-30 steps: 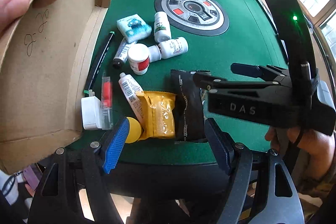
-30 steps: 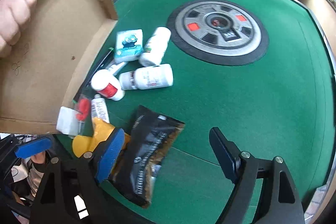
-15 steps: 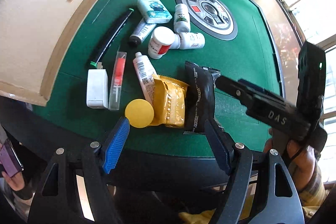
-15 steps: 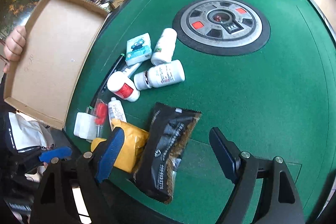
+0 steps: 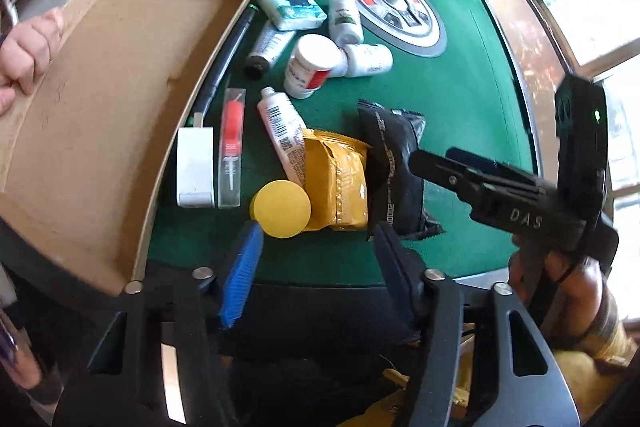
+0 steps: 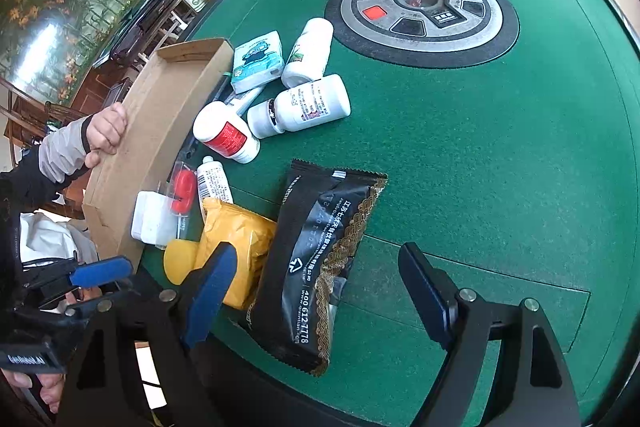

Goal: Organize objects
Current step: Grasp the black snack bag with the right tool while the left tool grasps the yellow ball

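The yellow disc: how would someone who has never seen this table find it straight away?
Start at the cardboard tray on the green table's left side, then follow the table's near edge rightward. Past the white block and the red-filled clear tube lies the yellow disc, touching the yellow packet: the only round, flat, plain item.

Left wrist view: looks steeply down from near table edge over green table (image 5: 460,99), close, cardboard tray (image 5: 100,115) at left, right gripper (image 5: 436,163) intruding from right. Right wrist view: same steep downward look, set further right, close. Shared: black packet (image 5: 394,163) (image 6: 320,267), yellow packet (image 5: 336,183) (image 6: 236,239), white bottles, round centre panel (image 5: 394,7) (image 6: 420,15).
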